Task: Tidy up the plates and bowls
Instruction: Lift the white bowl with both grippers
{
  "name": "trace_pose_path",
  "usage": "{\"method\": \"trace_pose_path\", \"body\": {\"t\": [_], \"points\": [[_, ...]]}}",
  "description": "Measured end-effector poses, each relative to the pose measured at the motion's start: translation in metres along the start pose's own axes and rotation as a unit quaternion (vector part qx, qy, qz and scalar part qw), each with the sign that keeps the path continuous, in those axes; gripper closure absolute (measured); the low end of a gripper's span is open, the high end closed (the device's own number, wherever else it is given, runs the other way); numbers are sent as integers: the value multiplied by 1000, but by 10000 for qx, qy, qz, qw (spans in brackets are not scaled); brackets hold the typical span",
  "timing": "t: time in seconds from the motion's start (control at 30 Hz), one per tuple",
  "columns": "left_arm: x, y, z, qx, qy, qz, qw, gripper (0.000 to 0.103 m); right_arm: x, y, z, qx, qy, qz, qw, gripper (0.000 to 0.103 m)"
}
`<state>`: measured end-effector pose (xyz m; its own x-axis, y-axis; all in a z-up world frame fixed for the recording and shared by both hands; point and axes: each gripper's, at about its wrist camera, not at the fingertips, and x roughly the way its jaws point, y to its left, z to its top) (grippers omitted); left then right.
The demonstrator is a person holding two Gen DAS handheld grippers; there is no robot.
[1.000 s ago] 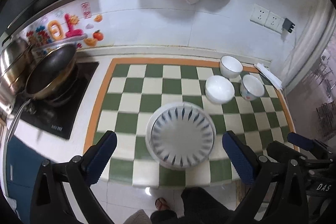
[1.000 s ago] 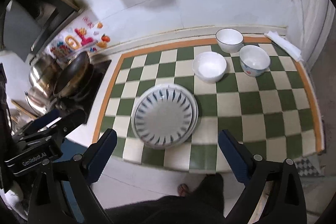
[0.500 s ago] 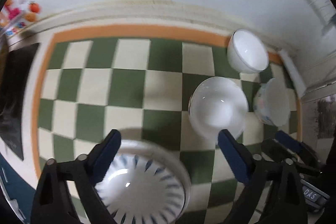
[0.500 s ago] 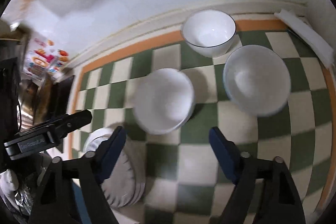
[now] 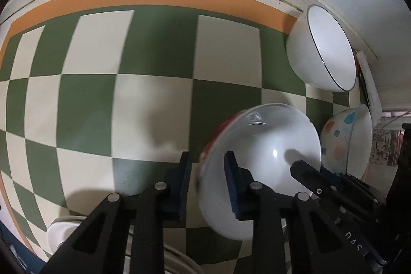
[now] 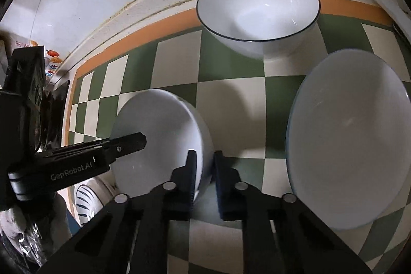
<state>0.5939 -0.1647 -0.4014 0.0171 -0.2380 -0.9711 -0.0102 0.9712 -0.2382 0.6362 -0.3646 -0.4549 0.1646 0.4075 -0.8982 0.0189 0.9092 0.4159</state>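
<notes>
Plate stack (image 6: 84, 197) low at far left of right wrist view, striped rim showing, partly hidden behind left gripper's body; sits on the checked counter (image 5: 154, 48).

Left gripper (image 5: 206, 182): jaws clamped on near-left rim of the red-patterned bowl (image 5: 267, 161), one pad outside the wall, one inside; bowl looks tilted, though the lens may exaggerate this.

Right gripper (image 6: 204, 177): jaws closed over the same bowl's opposite rim (image 6: 164, 145), pads either side of the wall; so both grippers pinch one bowl at once.

Spotted bowl (image 5: 346, 143) just beside it on the right, nearly touching; black-rimmed bowl (image 6: 259, 9) further back by the wall, apart from both.

Judgement: step in hand is lifting this bowl for stacking; two pinches on a thin glazed rim can fight each other, so move both hands together and level, or release one cleanly first; raise straight up before travelling, since the spotted bowl is close enough to clip; keep pads deep on the rim, glaze likely slippery.
</notes>
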Motion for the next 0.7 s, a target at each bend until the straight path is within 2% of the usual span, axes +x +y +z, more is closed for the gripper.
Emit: {"method": "trace_pose_path", "body": {"t": [0.17, 0.33, 0.5, 0.7], "points": [[-6, -14, -9, 234, -23, 93, 9997, 80, -5, 0, -5, 108, -56, -63, 9999, 90], [-23, -26, -21, 454, -50, 113, 9989, 80, -26, 7, -22, 185, -103, -111, 9997, 90], [-44, -46, -63, 729, -37, 101, 9973, 80, -61, 8, -56, 198, -128, -222, 9995, 90], [-44, -65, -97, 893, 115, -79, 9959, 80, -82, -15, -105, 450, 7, -230, 9987, 90]]}}
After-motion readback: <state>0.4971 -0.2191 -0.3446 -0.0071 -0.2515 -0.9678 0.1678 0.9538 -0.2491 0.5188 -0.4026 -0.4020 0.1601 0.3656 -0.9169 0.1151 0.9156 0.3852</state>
